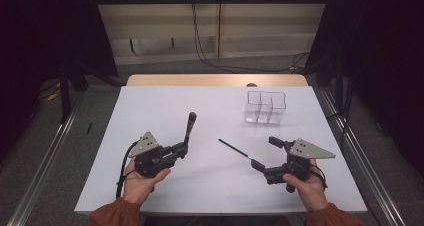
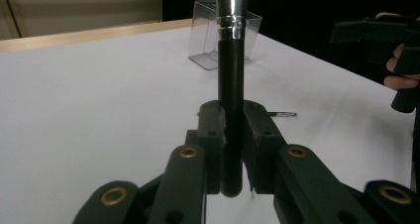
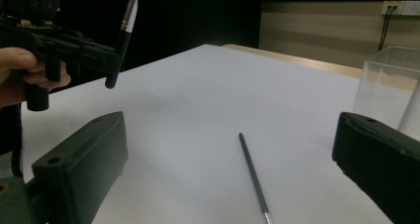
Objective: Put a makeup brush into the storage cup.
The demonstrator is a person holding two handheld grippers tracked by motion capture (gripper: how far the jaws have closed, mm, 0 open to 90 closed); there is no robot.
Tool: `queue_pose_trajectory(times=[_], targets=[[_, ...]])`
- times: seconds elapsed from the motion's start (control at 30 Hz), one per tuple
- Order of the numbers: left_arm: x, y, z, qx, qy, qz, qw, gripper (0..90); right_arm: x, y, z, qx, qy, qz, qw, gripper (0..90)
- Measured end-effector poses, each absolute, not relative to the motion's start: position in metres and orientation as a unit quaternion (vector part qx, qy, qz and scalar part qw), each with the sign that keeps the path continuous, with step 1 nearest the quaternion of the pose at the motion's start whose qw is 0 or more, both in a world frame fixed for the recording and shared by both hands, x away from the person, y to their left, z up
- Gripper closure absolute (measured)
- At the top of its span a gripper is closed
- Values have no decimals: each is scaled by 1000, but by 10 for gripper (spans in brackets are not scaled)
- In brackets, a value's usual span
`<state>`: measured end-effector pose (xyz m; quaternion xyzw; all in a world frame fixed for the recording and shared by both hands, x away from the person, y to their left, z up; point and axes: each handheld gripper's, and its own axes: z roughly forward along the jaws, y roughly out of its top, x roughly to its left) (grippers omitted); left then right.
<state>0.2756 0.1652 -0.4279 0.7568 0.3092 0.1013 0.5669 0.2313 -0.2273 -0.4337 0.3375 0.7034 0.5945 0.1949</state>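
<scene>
The white tabletop point(image 1: 215, 186) carried, at its far right, a clear plastic organizer point(image 1: 265, 106) split into compartments, and nearer, right of centre, a thin dark brush point(image 1: 235, 150) that lay flat and pointed from far left to near right. The left gripper point(image 1: 183, 148) had its jaws clenched on the black handle of a thicker makeup brush point(image 1: 190, 127), which stood lifted off the tabletop, well left of the organizer. The right gripper point(image 1: 265, 155) hung with its jaws spread wide and released, the thin brush's near end just beside the lower jaw. The work in hand looked like moving the 2 brushes into the organizer; to do it well, the left gripper should probably carry its brush over a compartment, keep it close to upright, and let go only once the lower end was inside the walls, while the right gripper should settle its jaws to either side of the thin brush's shaft before closing. The left gripper view showed what the high view could not: the handle sat squarely between the 2 pads point(image 2: 258, 135), with a silver ferrule above. The right gripper view showed the thin brush centred between the open jaws, not touched.
</scene>
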Motion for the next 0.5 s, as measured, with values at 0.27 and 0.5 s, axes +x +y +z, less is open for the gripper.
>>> queue_pose_trajectory(times=[0.27,0.5], targets=[[274,157,-422,755,306,104,571,796,238,-211,-424,320,709,602,180,0],[280,143,-414,757,291,103,576,797,248,-195,-419,311,715,604,163,27]])
